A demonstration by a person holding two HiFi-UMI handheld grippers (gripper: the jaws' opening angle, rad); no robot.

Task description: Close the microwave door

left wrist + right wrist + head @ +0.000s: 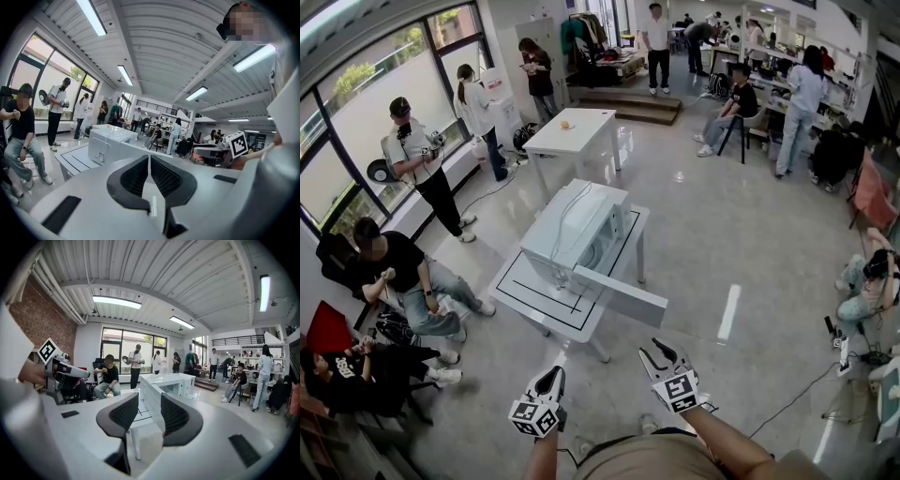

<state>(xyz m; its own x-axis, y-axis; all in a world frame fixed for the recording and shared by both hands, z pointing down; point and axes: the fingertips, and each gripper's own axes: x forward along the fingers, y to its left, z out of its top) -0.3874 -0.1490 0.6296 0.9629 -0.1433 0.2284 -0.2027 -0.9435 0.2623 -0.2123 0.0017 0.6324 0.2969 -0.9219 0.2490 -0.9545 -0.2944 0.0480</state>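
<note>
A white microwave (570,228) stands on a small white table (517,292) ahead of me. Its door (621,296) hangs open, swung out toward me at the table's near right corner. The left gripper (551,378) hovers low in the head view, well short of the table, with its jaws closed together and nothing between them (149,161). The right gripper (662,355) floats a little nearer the door, still apart from it, jaws parted and empty (150,411). In the right gripper view the microwave (177,383) and the door's edge (151,397) lie straight ahead between the jaws.
Two people sit on the floor at the left (398,277), close to the table. A person stands by the window (417,155). A second white table (572,131) stands farther back, with more people beyond. Cables (844,352) lie on the floor at the right.
</note>
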